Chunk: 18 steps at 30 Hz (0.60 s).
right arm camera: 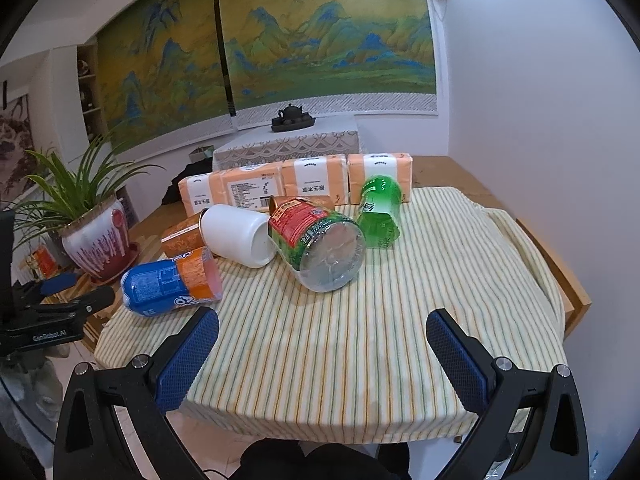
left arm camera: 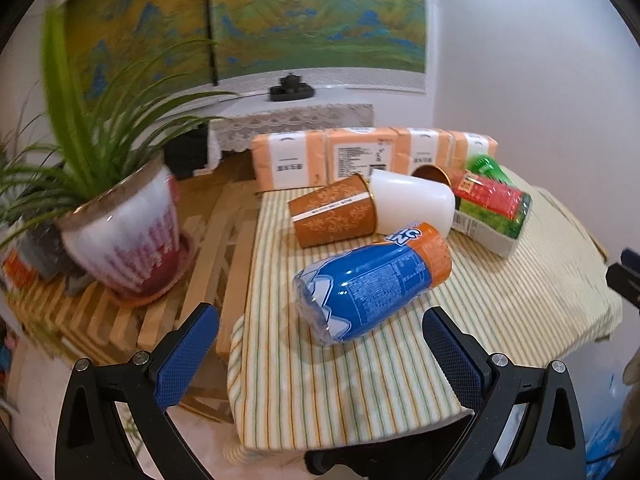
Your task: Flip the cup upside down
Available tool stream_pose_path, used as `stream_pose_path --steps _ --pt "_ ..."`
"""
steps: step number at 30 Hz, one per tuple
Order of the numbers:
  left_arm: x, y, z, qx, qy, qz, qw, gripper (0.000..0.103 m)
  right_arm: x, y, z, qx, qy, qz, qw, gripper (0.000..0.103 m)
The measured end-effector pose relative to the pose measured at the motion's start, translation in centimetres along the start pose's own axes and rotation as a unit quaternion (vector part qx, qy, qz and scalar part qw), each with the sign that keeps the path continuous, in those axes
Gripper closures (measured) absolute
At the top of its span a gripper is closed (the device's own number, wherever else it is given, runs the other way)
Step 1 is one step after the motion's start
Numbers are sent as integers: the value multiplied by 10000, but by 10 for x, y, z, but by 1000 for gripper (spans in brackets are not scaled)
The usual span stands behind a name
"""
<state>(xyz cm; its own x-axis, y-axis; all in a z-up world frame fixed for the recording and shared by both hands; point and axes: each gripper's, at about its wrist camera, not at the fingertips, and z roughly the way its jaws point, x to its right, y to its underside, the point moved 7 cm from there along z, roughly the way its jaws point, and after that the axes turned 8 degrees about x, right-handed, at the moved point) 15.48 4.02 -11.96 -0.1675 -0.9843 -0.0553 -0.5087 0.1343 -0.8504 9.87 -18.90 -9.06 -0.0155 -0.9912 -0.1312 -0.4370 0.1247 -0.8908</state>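
Several cups lie on their sides on a striped cloth point(left arm camera: 340, 368) point(right arm camera: 360, 340). A blue and orange cup point(left arm camera: 372, 284) point(right arm camera: 172, 282) lies nearest the left edge. Behind it lie an orange patterned cup point(left arm camera: 332, 212) point(right arm camera: 182, 236) and a white cup point(left arm camera: 412, 200) point(right arm camera: 238, 234). A clear cup with a red and green label point(left arm camera: 492, 208) point(right arm camera: 320, 244) and a green cup point(left arm camera: 486, 168) point(right arm camera: 380, 210) lie further right. My left gripper point(left arm camera: 320, 344) is open and empty just before the blue and orange cup. My right gripper point(right arm camera: 322, 344) is open and empty over the cloth's front.
A row of orange tissue packs point(left arm camera: 372, 156) point(right arm camera: 296, 182) stands behind the cups. A potted plant point(left arm camera: 120, 232) point(right arm camera: 96, 236) sits on a wooden slat stand point(left arm camera: 160, 312) to the left. The table edge point(right arm camera: 576, 280) shows at the right. The left gripper's body point(right arm camera: 48, 312) shows in the right wrist view.
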Motion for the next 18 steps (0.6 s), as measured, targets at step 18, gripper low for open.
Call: stream_pose_path --steps 18 --pt "14 -6 61 -299 1186 774 9895 0 -5 10 5 -190 3 -44 9998 1"
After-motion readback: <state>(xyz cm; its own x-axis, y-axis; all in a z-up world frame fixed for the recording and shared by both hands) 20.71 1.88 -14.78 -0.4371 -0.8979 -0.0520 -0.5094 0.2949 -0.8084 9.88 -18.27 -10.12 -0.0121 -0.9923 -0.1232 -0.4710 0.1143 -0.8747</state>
